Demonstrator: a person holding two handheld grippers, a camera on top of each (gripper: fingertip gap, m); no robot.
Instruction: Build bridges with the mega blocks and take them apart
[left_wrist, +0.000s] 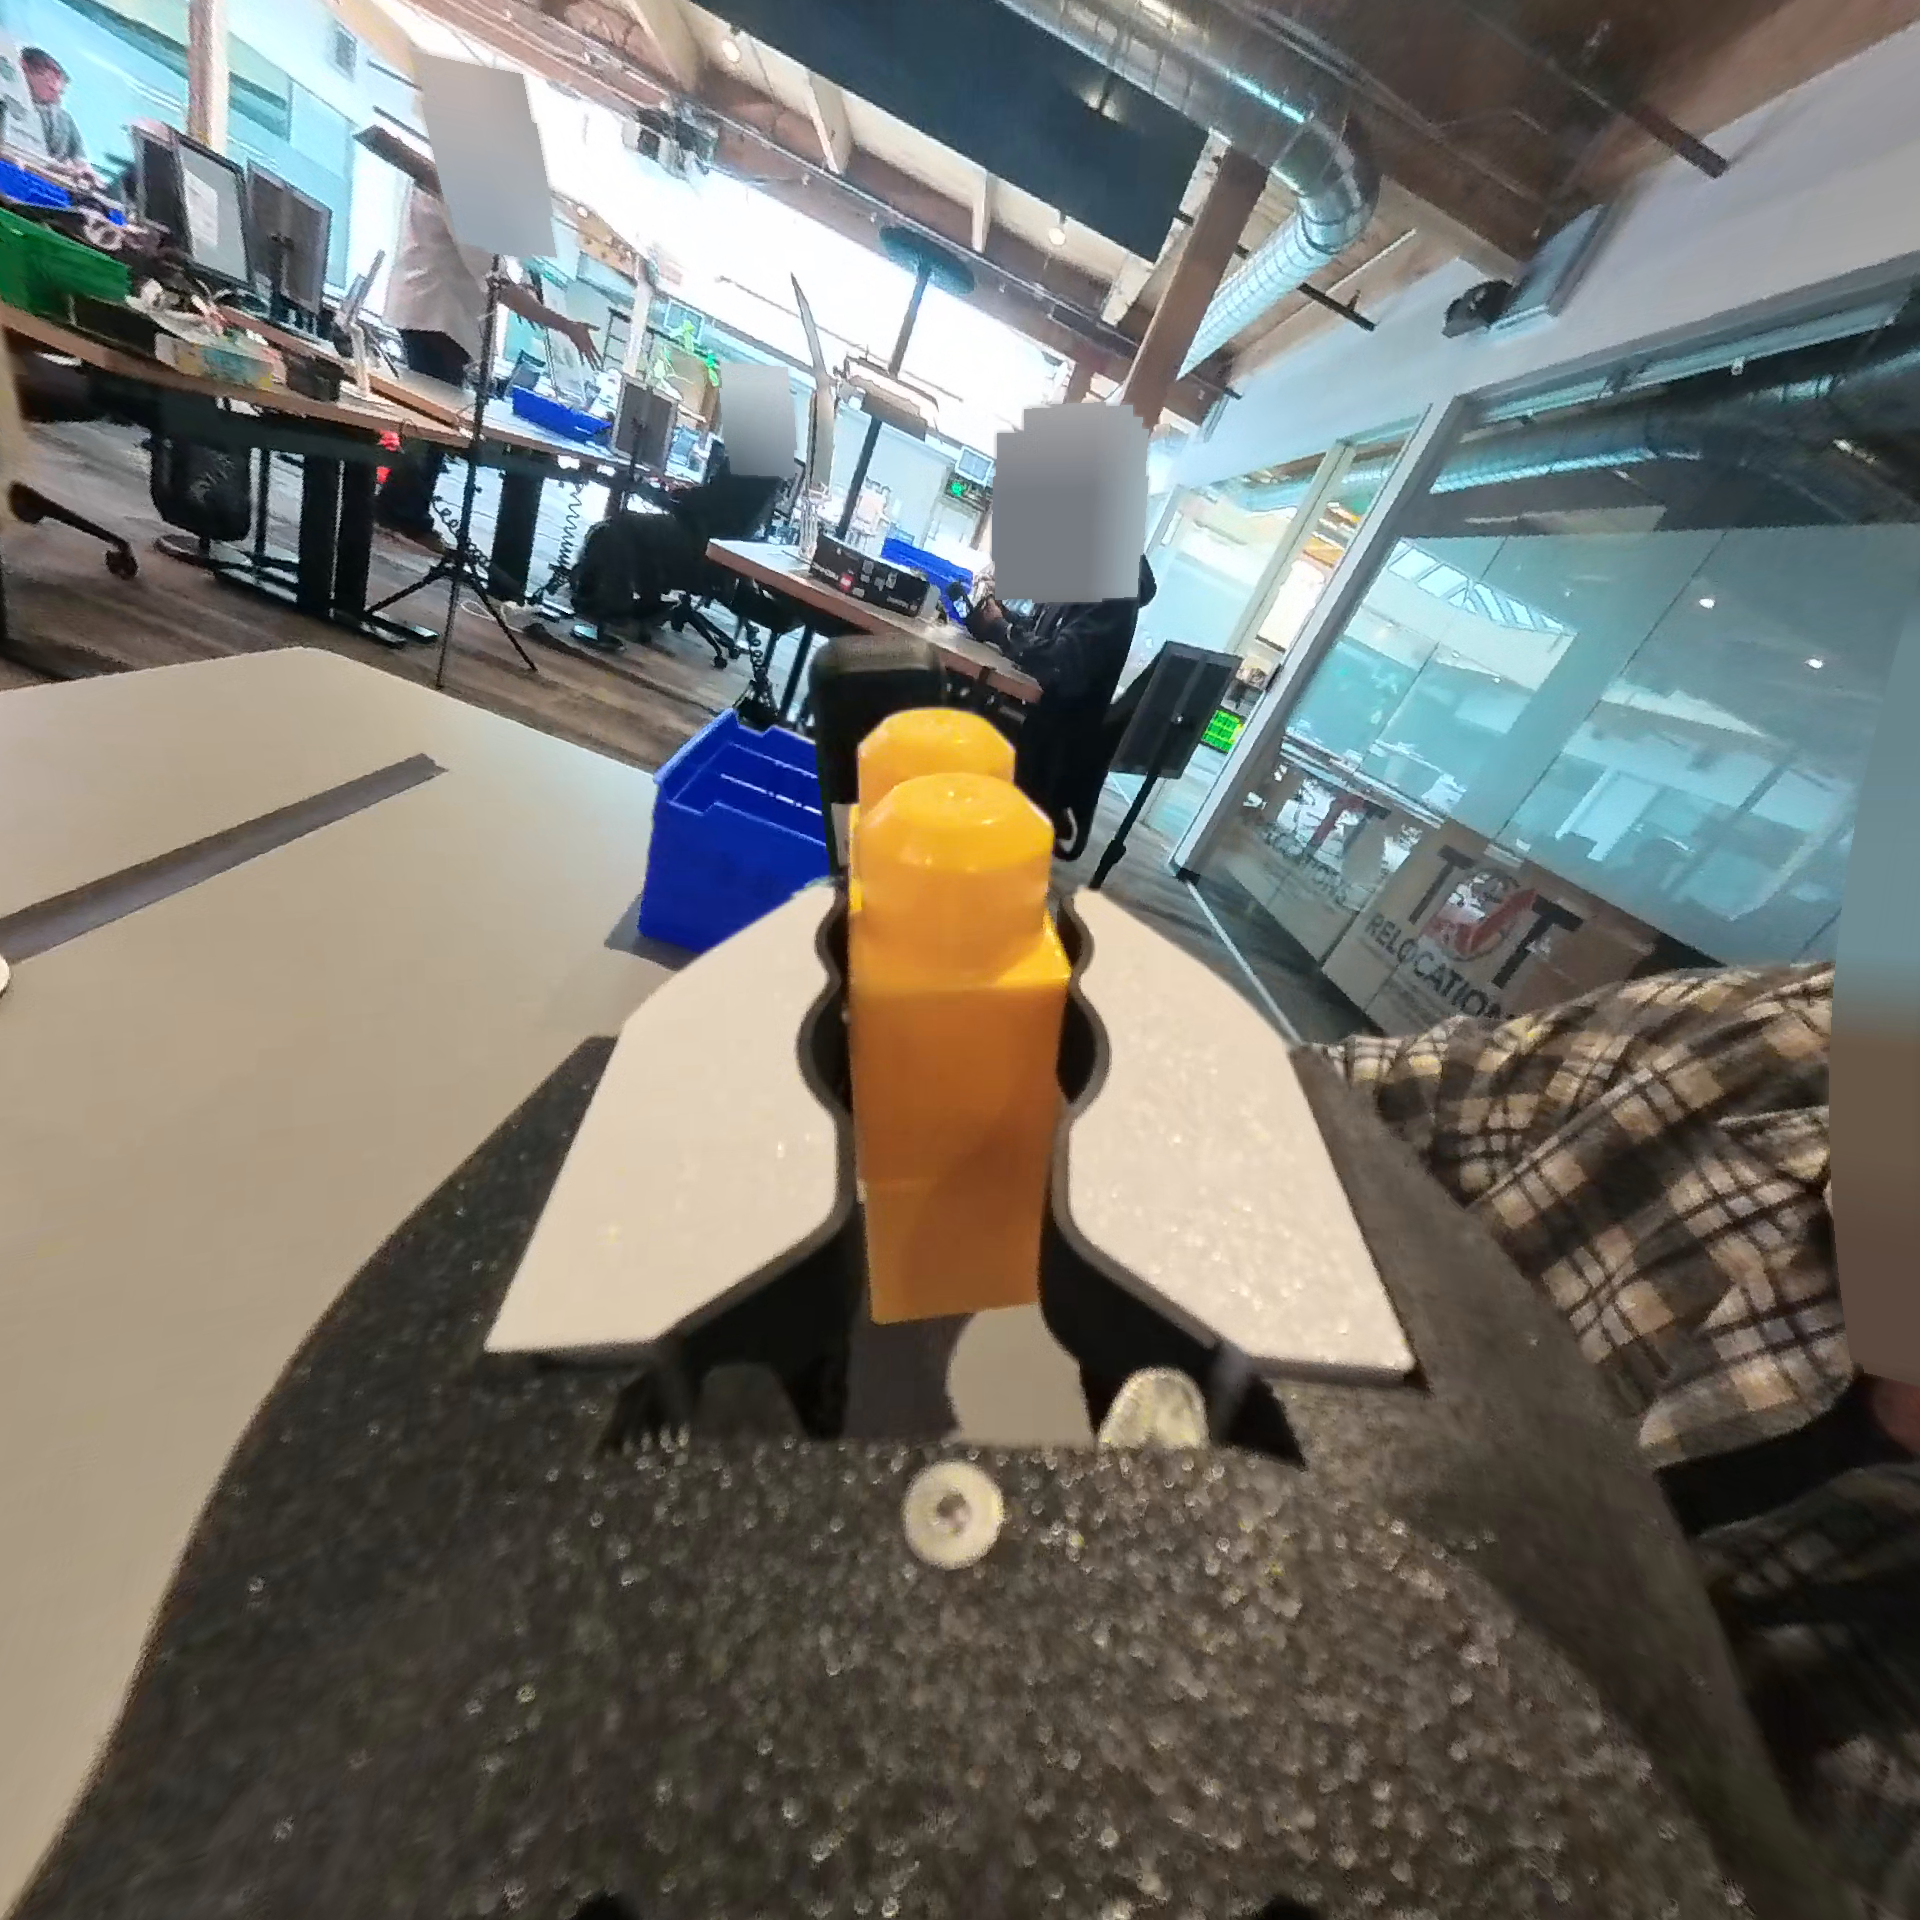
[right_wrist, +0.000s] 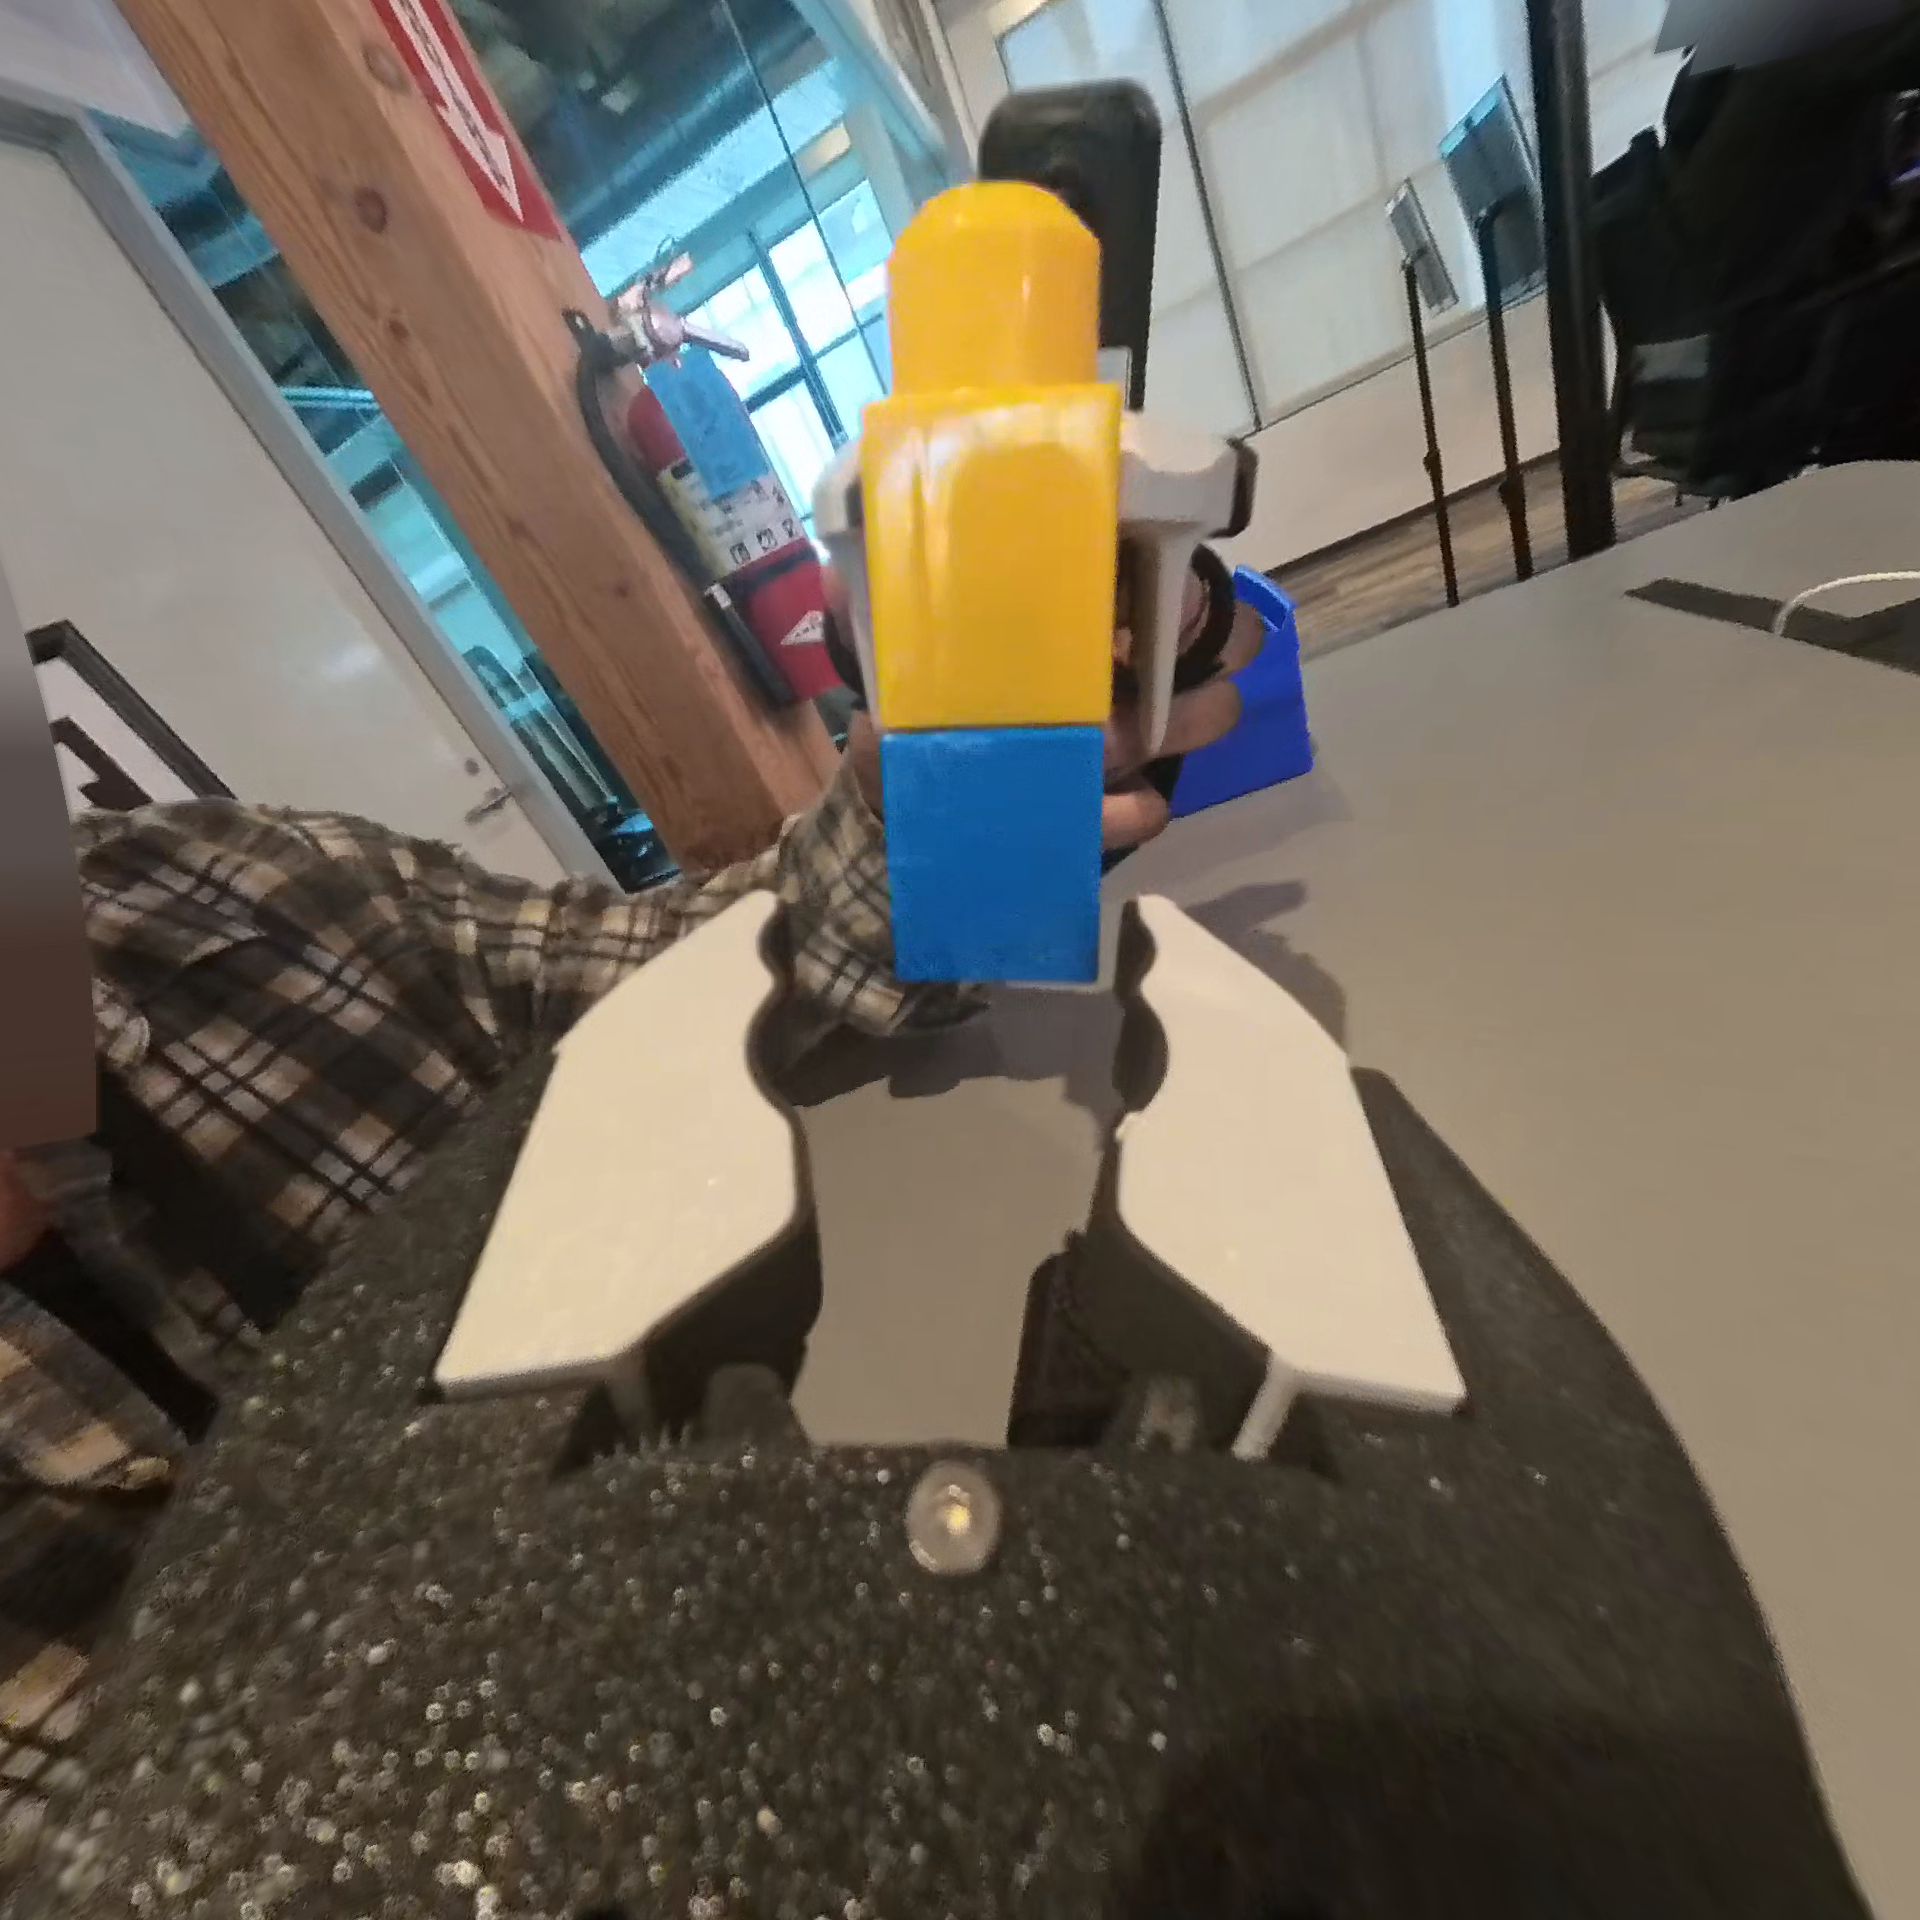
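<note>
My left gripper (left_wrist: 951, 904) is shut on a yellow mega block (left_wrist: 956, 1060) with two studs on top, held end-on between the jaws. A seam shows low on it, with more yellow below. In the right wrist view the same yellow block (right_wrist: 987, 561) sits on top of a blue block (right_wrist: 992, 852), and the left gripper's grey fingers (right_wrist: 1174, 478) flank the yellow one. My right gripper (right_wrist: 961, 914) is open and empty, its tips on either side of the blue block's lower end, not touching it. I cannot tell whether the blue block rests on the grey table (right_wrist: 1558, 883).
A blue plastic bin (left_wrist: 727, 842) stands near the table's far edge, also in the right wrist view (right_wrist: 1257, 686). A plaid sleeve (right_wrist: 260, 987) lies at the left, and in the left wrist view (left_wrist: 1610, 1174) at the right. A dark strip (left_wrist: 208, 842) crosses the table (left_wrist: 260, 1091). Some 6 cm of space lies between my two pairs of fingers.
</note>
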